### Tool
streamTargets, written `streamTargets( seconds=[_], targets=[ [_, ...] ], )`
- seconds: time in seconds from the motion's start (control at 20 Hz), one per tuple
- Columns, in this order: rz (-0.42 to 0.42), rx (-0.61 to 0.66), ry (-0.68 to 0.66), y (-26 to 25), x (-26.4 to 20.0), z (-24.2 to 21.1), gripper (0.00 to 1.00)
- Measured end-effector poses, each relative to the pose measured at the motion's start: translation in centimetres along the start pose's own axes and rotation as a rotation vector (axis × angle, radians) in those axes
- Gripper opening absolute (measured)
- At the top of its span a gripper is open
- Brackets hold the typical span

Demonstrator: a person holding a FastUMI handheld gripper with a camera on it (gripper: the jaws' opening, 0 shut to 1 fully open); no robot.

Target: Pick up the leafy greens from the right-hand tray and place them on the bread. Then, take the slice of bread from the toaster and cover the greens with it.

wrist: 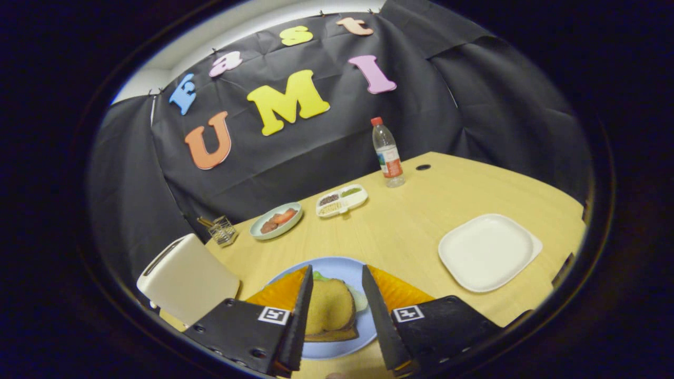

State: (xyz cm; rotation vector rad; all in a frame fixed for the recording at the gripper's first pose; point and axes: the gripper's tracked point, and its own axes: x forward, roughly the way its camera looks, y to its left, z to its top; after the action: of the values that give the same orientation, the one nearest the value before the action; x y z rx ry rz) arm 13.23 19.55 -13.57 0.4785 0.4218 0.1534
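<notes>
- The gripper (337,295) hangs open over the blue plate (345,269); a bread slice (329,308) tops the leafy greens (360,299) between its fingers.
- Toaster (185,279) at ten o'clock; white tray (488,251) at two o'clock.

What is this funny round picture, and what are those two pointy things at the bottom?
Those pointy things are the two fingers of a hand-held gripper, a grabbing tool a person carries. The camera rides on it and looks forward, so the picture bends round. The fingers are open and hold nothing. Between them sits a sandwich on a blue plate, with a bit of green leaf peeking out under the top bread. On the wooden table you can also see a toaster, an empty white plate, a small dish of food, a snack tray and a water bottle.
</notes>
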Motion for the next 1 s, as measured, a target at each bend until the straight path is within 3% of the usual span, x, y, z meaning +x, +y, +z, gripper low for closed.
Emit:
streamTargets(
  seconds=[0.2,0.3,0.6,1.0],
  targets=[
    [-0.021,-0.119,-0.146,0.1,-3.8,4.4,0.89],
    [-0.031,-0.187,-0.223,0.6,-6.1,6.4,0.94],
    [-0.021,-0.338,-0.379,2.5,-12.1,10.0,0.96],
    [-0.024,-0.391,-0.501,3.1,-17.5,13.2,0.95]
  ],
)
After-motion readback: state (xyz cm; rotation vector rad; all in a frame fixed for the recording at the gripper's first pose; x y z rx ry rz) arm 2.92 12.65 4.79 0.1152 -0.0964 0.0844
